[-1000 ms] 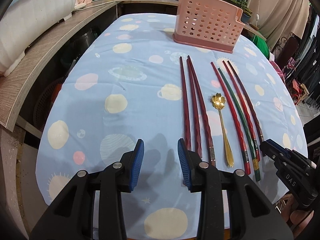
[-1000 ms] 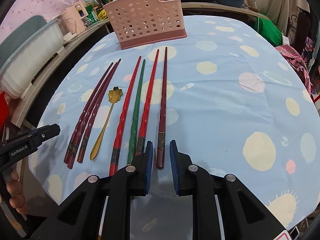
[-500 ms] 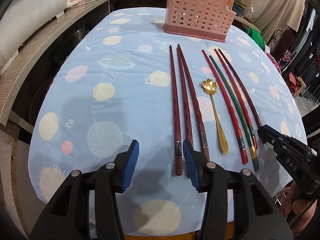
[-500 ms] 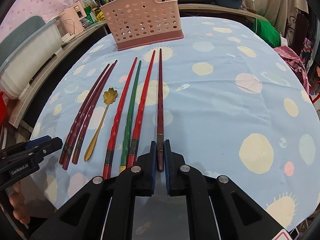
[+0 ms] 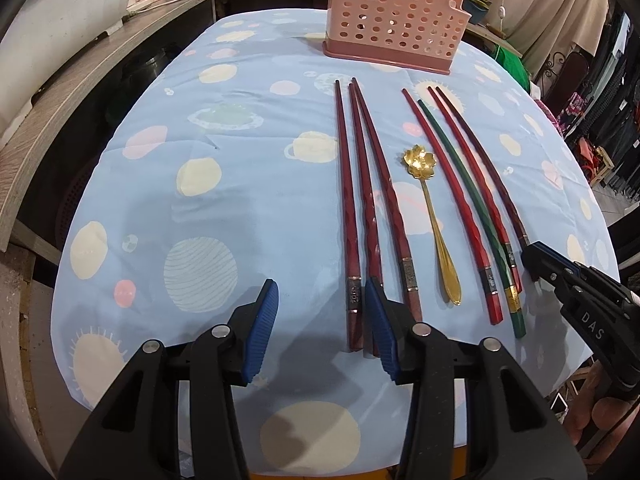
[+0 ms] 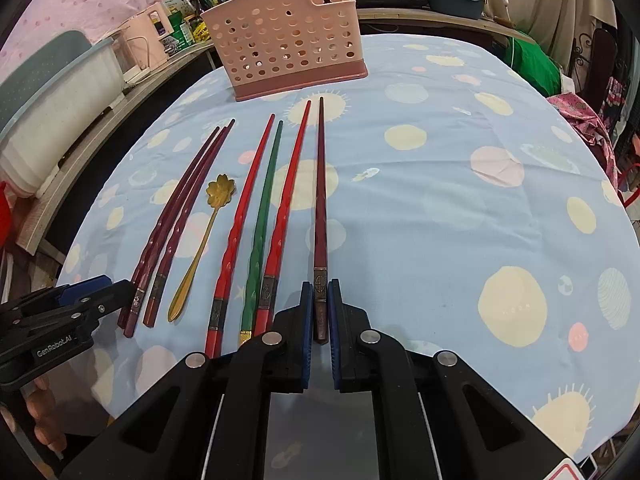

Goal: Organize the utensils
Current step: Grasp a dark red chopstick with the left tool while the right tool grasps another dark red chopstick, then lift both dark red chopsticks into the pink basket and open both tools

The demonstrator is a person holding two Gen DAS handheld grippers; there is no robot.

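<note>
Even, moderately bright indoor lighting from overhead; no hard glare. Soft, diffuse shadows on the tablecloth (image 5: 224,200) directly beneath the left gripper (image 5: 320,328) and below the right gripper (image 6: 318,336). Small specular highlights on the gold spoon (image 5: 420,164) and along the lacquered chopsticks (image 5: 360,200). Sharp focus across the table centre in both views. Strong fisheye distortion: table edges bowed, the pink basket (image 6: 288,36) slightly skewed. Black vignette at all corners. Background beyond the table dimmer, softer and compressed toward the frame edges.
</note>
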